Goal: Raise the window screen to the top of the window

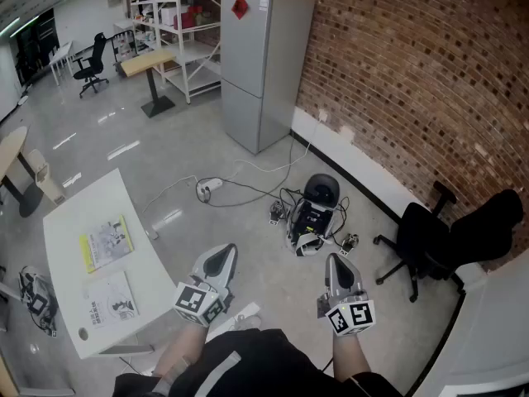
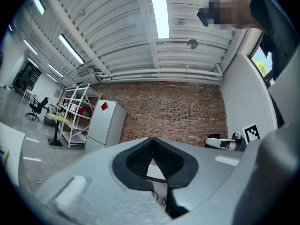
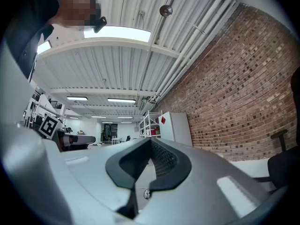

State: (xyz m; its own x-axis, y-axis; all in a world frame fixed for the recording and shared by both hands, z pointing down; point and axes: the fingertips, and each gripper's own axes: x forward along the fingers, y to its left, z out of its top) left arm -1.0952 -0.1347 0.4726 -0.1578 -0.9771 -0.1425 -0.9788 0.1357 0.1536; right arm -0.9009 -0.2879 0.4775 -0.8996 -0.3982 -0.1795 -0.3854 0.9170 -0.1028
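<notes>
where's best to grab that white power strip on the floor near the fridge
Pinch the white power strip across its narrow width, near mid-length, coming straight down from above. It lies flat on the floor, so probably only its two long sides give opposing faces. Cables trail from it, so keep off the ends.

A bright glass window (image 2: 261,63) showing greenery stands right of the red brick wall (image 2: 173,109); its screen is indistinct.
</notes>
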